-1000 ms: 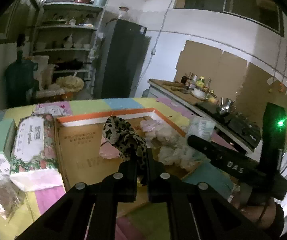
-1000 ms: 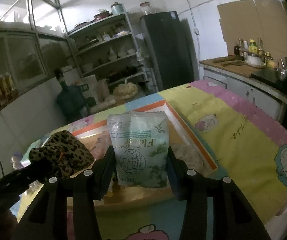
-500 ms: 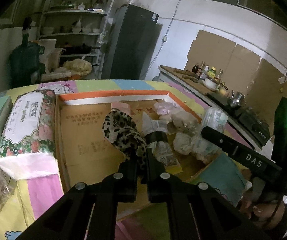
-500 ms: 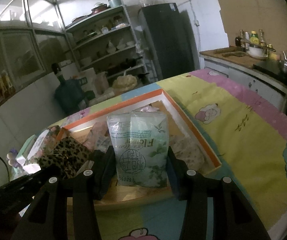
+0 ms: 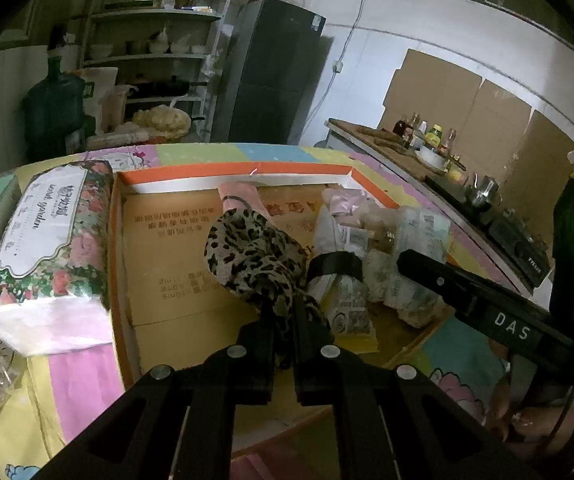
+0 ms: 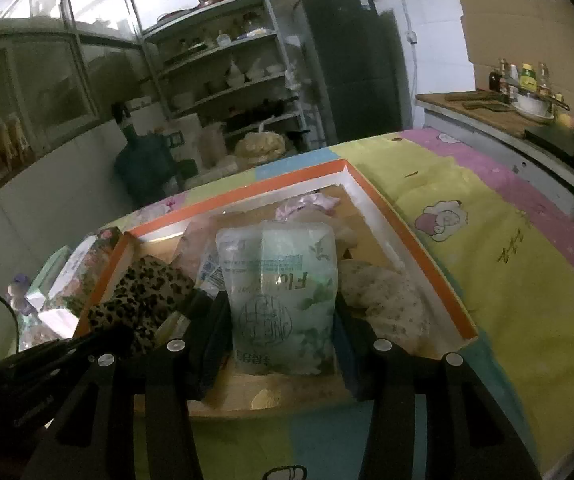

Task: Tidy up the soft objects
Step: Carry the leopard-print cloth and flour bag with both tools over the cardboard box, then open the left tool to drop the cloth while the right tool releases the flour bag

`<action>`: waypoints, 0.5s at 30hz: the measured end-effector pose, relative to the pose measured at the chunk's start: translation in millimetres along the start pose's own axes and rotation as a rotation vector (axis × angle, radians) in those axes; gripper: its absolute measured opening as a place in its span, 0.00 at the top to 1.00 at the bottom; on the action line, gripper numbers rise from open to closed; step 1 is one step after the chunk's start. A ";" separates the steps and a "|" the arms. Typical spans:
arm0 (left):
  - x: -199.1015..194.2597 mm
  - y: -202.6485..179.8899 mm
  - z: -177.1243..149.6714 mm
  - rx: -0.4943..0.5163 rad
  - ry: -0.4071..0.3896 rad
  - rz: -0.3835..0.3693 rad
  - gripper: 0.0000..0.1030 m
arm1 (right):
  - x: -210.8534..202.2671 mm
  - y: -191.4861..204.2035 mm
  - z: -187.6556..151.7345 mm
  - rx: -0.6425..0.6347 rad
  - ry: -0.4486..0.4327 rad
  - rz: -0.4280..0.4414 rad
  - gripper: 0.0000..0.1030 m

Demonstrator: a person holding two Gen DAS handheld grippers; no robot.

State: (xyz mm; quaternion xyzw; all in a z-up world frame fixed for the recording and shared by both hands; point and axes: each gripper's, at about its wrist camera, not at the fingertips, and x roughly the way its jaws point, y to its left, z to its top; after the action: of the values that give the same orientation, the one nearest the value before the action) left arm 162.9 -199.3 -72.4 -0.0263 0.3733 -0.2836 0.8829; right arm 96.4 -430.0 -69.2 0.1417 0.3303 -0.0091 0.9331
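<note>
Your left gripper (image 5: 283, 312) is pinching the leopard cloth (image 5: 253, 258); your right gripper (image 6: 281, 338) is clamping the tissue pack (image 6: 283, 292), seemingly over the box (image 6: 411, 240).

A tall dark refrigerator (image 5: 275, 72) stands beyond the table's far edge beside white metal shelves of crockery (image 5: 155, 44); a blue water jug (image 5: 53, 112) sits left; sauce bottles (image 6: 521, 76) crowd the wooden counter

A: What does the right gripper (image 6: 281, 330) hold?
B: A pale tissue pack (image 6: 281, 292), pinched upright between both fingers, above the orange-rimmed box (image 6: 415, 240).
A: And at nine o'clock?
B: A leopard-print cloth (image 6: 147, 300), over the box's left edge.
</note>
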 end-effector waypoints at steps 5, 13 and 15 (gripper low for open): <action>2.8 0.2 0.5 -0.012 0.004 -0.006 0.93 | 6.4 -1.1 0.5 -0.003 0.014 -0.007 0.51; 2.0 6.9 2.2 -0.059 0.005 -0.025 0.72 | 7.3 -0.4 0.8 0.007 0.004 -0.007 0.50; 1.1 8.8 2.5 -0.068 0.002 -0.033 0.68 | 7.0 -0.2 1.1 0.012 0.001 -0.007 0.48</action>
State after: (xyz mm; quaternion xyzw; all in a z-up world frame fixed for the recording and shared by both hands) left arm 169.5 -192.9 -73.7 -0.0625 0.3829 -0.2853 0.8764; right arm 102.6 -430.0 -72.7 0.1463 0.3312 -0.0142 0.9321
